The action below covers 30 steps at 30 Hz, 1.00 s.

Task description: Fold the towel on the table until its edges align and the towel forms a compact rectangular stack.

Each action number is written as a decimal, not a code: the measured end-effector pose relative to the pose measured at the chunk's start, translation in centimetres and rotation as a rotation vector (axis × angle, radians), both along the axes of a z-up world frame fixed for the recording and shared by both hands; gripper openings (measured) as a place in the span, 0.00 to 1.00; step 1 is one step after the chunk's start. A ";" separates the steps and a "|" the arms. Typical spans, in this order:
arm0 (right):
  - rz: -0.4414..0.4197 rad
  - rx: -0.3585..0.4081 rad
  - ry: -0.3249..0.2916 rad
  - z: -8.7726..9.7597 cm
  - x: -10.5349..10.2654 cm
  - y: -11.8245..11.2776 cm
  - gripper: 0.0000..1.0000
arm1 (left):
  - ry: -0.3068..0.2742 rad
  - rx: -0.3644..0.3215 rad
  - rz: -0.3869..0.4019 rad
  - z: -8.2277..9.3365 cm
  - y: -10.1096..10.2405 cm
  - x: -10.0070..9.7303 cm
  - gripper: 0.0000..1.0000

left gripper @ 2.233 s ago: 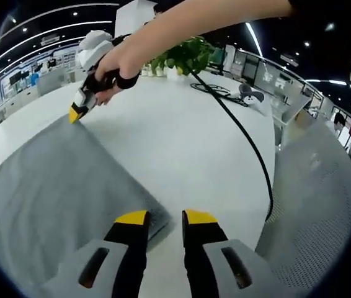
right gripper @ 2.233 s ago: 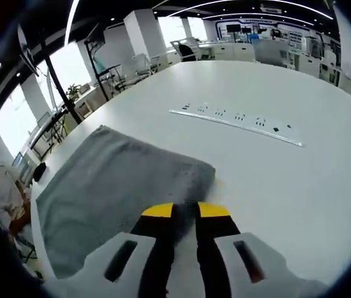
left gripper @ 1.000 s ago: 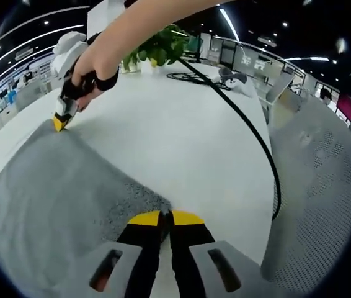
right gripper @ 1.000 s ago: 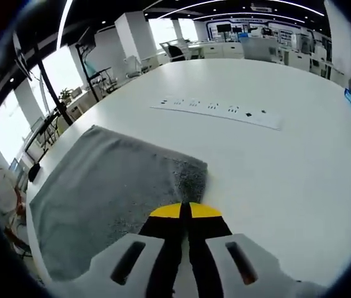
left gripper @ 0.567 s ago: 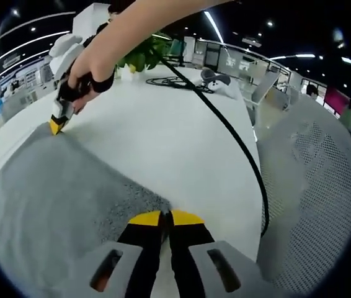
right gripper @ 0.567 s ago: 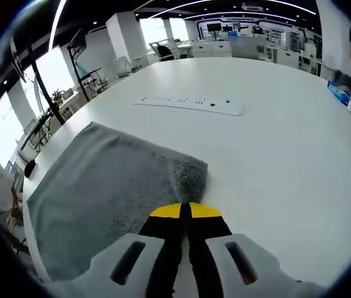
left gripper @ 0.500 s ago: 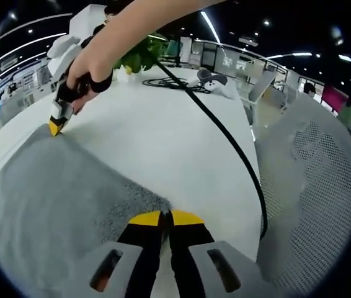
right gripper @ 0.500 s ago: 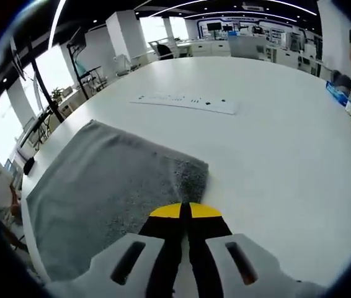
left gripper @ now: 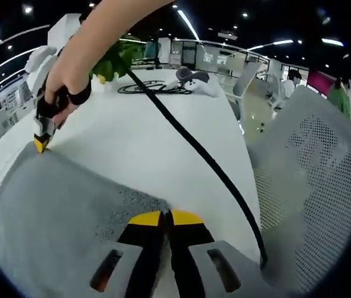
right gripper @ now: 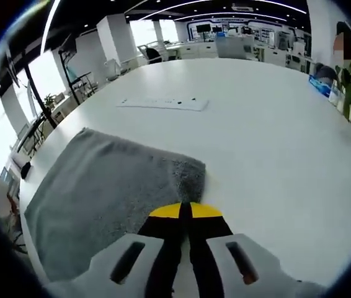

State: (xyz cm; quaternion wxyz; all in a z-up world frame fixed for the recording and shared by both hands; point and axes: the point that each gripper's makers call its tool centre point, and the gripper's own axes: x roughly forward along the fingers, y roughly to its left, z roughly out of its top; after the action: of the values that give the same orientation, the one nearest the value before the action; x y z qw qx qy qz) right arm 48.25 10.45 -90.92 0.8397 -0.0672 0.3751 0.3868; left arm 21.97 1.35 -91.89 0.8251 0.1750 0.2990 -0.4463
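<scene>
A grey, nubbly terry-cloth towel (left gripper: pixel 57 211) lies flat on a broad white round table (right gripper: pixel 268 136), spread from the centre of the left gripper view toward 8 o'clock. The left gripper (left gripper: pixel 165 216), yellow-tipped with black jaws, has its jaws together, apparently clamped on the towel's near corner at 6 o'clock. The right gripper (right gripper: pixel 185 210) is likewise pressed closed on another corner of the same edge; in the left gripper view it sits at 10 o'clock, held by a bare hand (left gripper: pixel 64 84). The main risk is uneven lifting — if one corner rises or travels faster, the cloth would skew and the edges would not meet. A shallow pinch could also let a corner slip free mid-fold. A thick black cable (left gripper: pixel 194 146) runs across the table just beside the left gripper and could snag. The towel looks smooth, a single layer, its pile slightly ruffled near each pinched corner — no fold is yet made.
</scene>
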 end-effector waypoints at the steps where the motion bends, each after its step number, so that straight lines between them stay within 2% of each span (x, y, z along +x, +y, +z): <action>1: -0.004 0.000 -0.006 0.1 0.1 -0.2 0.01 | -0.013 0.014 -0.021 0.0 -0.3 0.1 0.04; 5: -0.066 0.027 -0.041 1.0 1.6 -0.9 0.00 | -0.007 0.012 -0.039 0.0 -0.9 0.3 0.04; 7: -0.089 0.034 -0.043 1.1 2.2 -1.3 0.03 | -0.005 0.012 -0.040 0.0 -0.8 0.3 0.04; 10: -0.097 0.056 -0.019 0.9 2.3 -1.2 0.06 | -0.007 0.005 -0.038 0.0 -0.8 0.3 0.04; 13: -0.083 0.051 -0.026 0.6 2.2 -0.7 0.11 | -0.004 0.003 -0.034 0.0 -0.8 0.3 0.04; 16: -0.076 0.042 -0.005 -0.1 1.9 -0.4 0.15 | -0.004 0.000 -0.032 0.0 -0.8 0.3 0.04; 20: -0.079 0.033 0.014 -1.0 1.9 -0.4 0.12 | -0.002 -0.013 -0.024 0.0 -0.7 0.3 0.04; 23: -0.084 0.043 0.017 -1.0 1.7 -0.2 0.08 | 0.000 -0.026 -0.015 -0.1 -0.7 0.3 0.04; 25: -0.053 0.035 0.013 -1.0 1.3 0.2 0.04 | 0.002 -0.029 -0.014 -0.1 -0.7 0.3 0.04; 30: -0.075 0.043 0.004 -1.0 1.5 0.2 0.02 | 0.002 -0.048 -0.002 -0.1 -0.7 0.4 0.04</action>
State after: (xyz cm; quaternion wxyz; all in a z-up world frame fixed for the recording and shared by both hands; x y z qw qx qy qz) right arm 49.71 10.65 -91.89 0.8542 -0.0342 0.3707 0.3630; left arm 22.33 0.63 -91.96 0.8282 0.1550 0.2889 -0.4546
